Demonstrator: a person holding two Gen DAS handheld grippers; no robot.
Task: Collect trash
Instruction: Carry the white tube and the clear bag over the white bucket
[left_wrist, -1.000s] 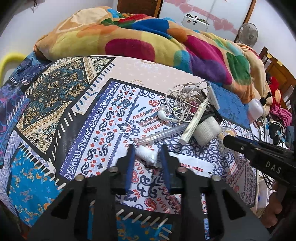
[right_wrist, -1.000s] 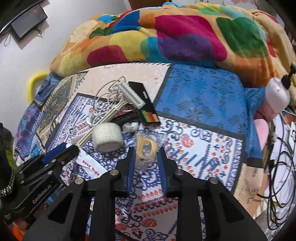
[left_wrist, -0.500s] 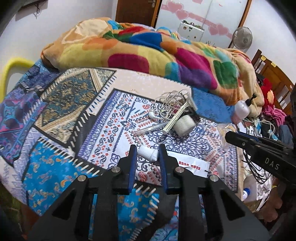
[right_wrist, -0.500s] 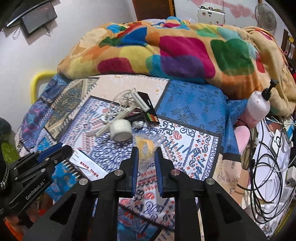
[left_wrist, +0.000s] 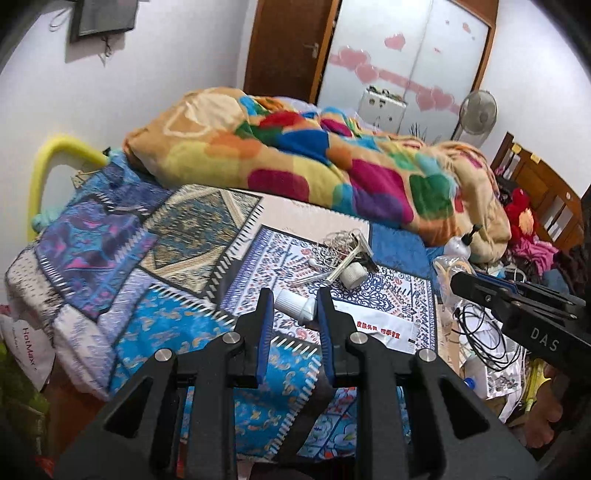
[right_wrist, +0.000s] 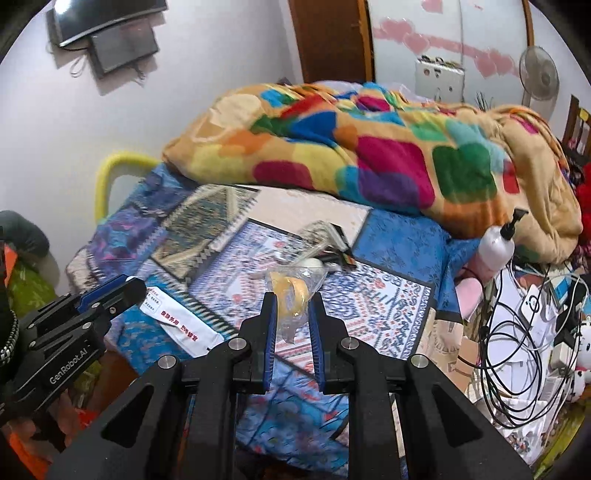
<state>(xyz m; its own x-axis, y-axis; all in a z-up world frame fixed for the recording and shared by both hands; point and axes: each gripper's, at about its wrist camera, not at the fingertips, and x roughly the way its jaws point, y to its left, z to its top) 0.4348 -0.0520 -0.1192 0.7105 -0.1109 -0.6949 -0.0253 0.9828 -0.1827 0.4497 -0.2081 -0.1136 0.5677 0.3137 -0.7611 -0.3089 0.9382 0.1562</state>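
Note:
My left gripper (left_wrist: 294, 300) is shut on a small white tube (left_wrist: 295, 305) and holds it above the near edge of the patterned bed cover (left_wrist: 177, 236). My right gripper (right_wrist: 291, 304) is shut on a clear plastic bag with a yellow tape roll (right_wrist: 291, 293) inside, lifted over the bed. A white flat packet with red print (left_wrist: 380, 326) lies on the cover near the edge; it also shows in the right wrist view (right_wrist: 184, 325). A pile with tangled white cable, a comb and a bandage roll (left_wrist: 347, 258) lies mid-bed.
A colourful blanket (left_wrist: 332, 162) is heaped at the back of the bed. A white pump bottle (right_wrist: 496, 251) stands at the right bed edge. Black cables and clutter (right_wrist: 517, 332) fill the floor to the right. A yellow rail (left_wrist: 48, 162) is at the left.
Both grippers have pulled back and up from the bed, each carrying its item. The tube and the bag have left the cover. The view now takes in the whole bed and room.

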